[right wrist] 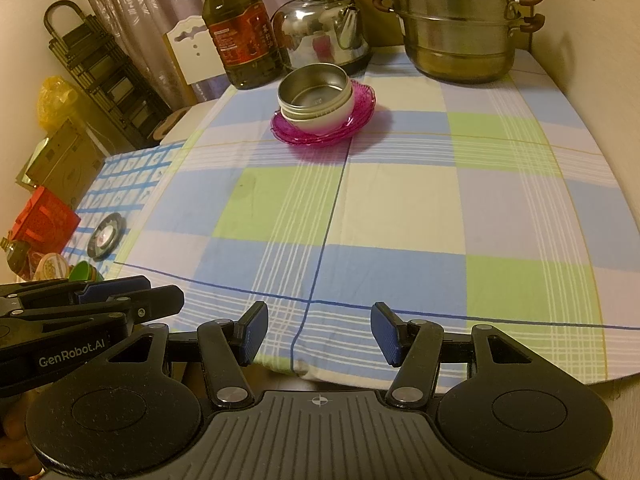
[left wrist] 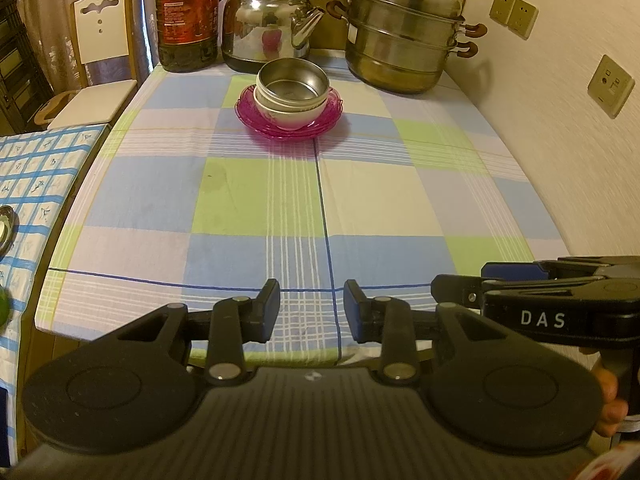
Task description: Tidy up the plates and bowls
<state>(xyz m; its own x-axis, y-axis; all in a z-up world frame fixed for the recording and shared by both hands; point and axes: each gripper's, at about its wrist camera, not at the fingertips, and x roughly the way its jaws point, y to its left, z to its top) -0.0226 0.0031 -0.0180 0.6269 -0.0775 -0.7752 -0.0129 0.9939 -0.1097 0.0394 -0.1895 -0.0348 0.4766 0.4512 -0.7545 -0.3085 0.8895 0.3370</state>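
Currently, near edge: left gripper (left wrist: pixel 311 309) and right gripper (right wrist: pixel 319 332) sit side by side over the front rim of the tabletop (left wrist: pixel 380 200), both with jaws apart and nothing between them; the right stands wider.

Open room: the whole near and middle stretch of the checked cloth (right wrist: pixel 400 208) lies bare between the grippers and the dishes.

Task items: steel bowl (left wrist: pixel 292 85) nested in a white bowl (left wrist: pixel 290 114), both standing on pink plates (left wrist: pixel 289 129), stacked toward the far middle of the tabletop, well apart from both grippers.

Far edge, left to right: oil bottle (left wrist: pixel 186 16), steel kettle (left wrist: pixel 268 28), tiered steamer pot (left wrist: pixel 404 32), just behind the stack.

Right edge: the tabletop runs along a pale wall (left wrist: pixel 560 128) with sockets (left wrist: pixel 610 86).

Left edge: a lower surface under a blue-grid cloth (left wrist: pixel 36 172); a white chair (left wrist: pixel 102 40) beyond it, curtain (left wrist: pixel 44 20) behind.
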